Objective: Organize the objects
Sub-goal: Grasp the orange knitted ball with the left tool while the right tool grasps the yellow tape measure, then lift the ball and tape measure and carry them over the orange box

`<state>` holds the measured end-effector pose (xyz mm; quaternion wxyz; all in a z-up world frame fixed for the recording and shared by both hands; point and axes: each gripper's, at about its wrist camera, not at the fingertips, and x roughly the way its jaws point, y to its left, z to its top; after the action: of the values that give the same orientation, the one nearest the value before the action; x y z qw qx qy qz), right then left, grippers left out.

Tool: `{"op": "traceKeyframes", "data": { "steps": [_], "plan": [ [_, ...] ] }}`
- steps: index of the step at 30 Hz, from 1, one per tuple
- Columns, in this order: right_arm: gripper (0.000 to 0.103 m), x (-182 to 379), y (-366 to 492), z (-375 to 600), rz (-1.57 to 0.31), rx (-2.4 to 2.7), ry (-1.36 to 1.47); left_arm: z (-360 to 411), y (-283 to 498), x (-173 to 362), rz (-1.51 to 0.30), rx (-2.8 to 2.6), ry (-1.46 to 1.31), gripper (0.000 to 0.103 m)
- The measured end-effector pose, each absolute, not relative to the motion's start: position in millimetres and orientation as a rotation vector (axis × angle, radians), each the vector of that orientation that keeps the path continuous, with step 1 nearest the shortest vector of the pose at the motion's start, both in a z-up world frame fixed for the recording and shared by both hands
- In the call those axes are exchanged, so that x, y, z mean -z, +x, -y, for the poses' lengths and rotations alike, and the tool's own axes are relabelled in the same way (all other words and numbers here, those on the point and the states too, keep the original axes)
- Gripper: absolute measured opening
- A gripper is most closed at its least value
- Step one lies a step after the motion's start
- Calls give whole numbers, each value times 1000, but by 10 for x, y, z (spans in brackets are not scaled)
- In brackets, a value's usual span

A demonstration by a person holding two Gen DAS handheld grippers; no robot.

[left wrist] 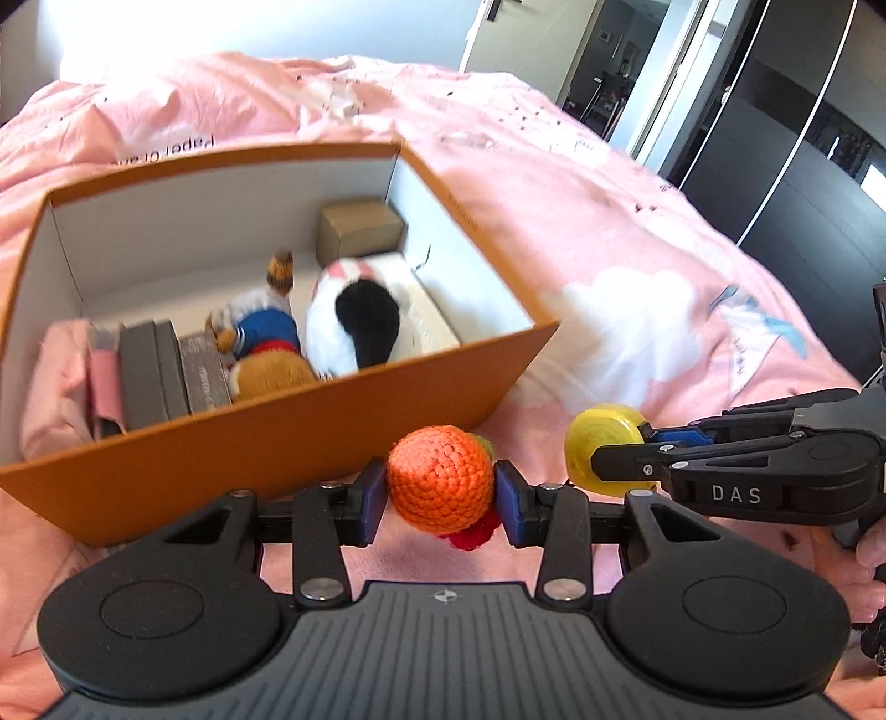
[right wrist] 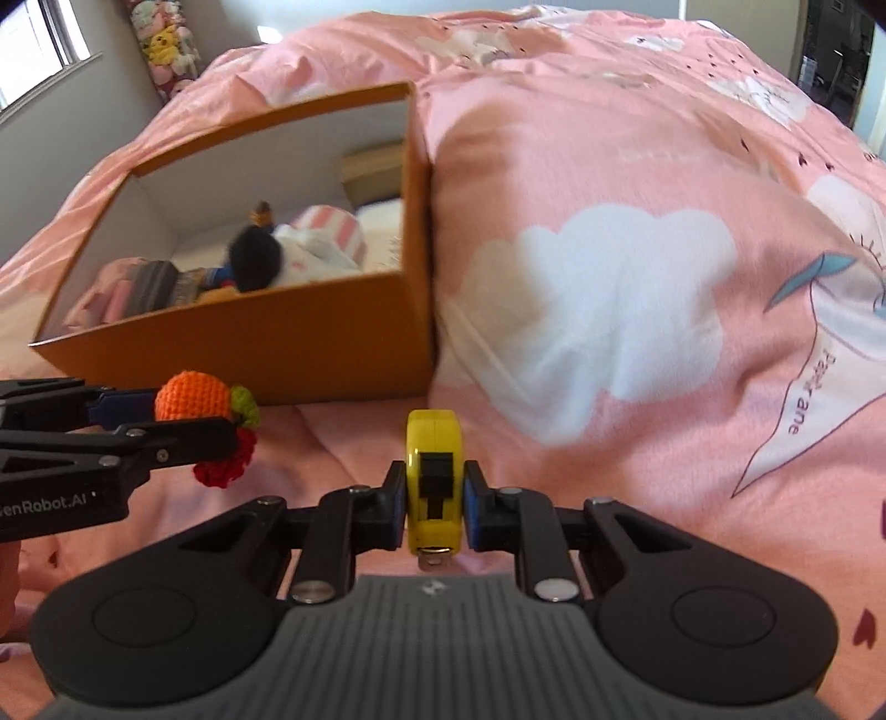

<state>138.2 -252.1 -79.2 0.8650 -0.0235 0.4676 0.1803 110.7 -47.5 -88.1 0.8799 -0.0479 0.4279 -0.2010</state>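
My left gripper (left wrist: 440, 490) is shut on an orange crocheted ball (left wrist: 440, 479) with green and red trim, held just in front of the near wall of an open orange box (left wrist: 310, 432). The ball also shows in the right wrist view (right wrist: 191, 401). My right gripper (right wrist: 434, 498) is shut on a yellow tape measure (right wrist: 433, 471), to the right of the box's near corner; the tape measure also shows in the left wrist view (left wrist: 603, 448). The box (right wrist: 310, 332) holds plush toys (left wrist: 354, 321), grey cases (left wrist: 155, 371) and a small brown carton (left wrist: 360, 227).
The box sits on a bed with a pink quilt (right wrist: 609, 277) printed with white clouds. A dark wardrobe (left wrist: 775, 138) and a doorway stand beyond the bed's far right. A window (right wrist: 39, 50) and plush toys on the wall (right wrist: 166, 44) are at the far left.
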Motion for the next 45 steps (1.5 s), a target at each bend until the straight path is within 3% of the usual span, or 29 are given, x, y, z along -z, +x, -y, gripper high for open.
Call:
{"op": "traceKeyframes", "data": {
  "steps": [12, 18, 28, 45],
  "plan": [
    [21, -73, 1320, 2213, -780, -547, -51, 189, 1221, 377, -792, 348, -137, 47],
    [21, -200, 1608, 1885, -726, -600, -78, -29, 1439, 246, -748, 272, -113, 47],
    [21, -43, 2394, 1268, -801, -650, -24, -423, 2048, 326, -751, 210, -80, 46],
    [21, 900, 3482, 727, -1150, -643, 229, -486, 2789, 1049, -971, 199, 37, 47]
  ]
}}
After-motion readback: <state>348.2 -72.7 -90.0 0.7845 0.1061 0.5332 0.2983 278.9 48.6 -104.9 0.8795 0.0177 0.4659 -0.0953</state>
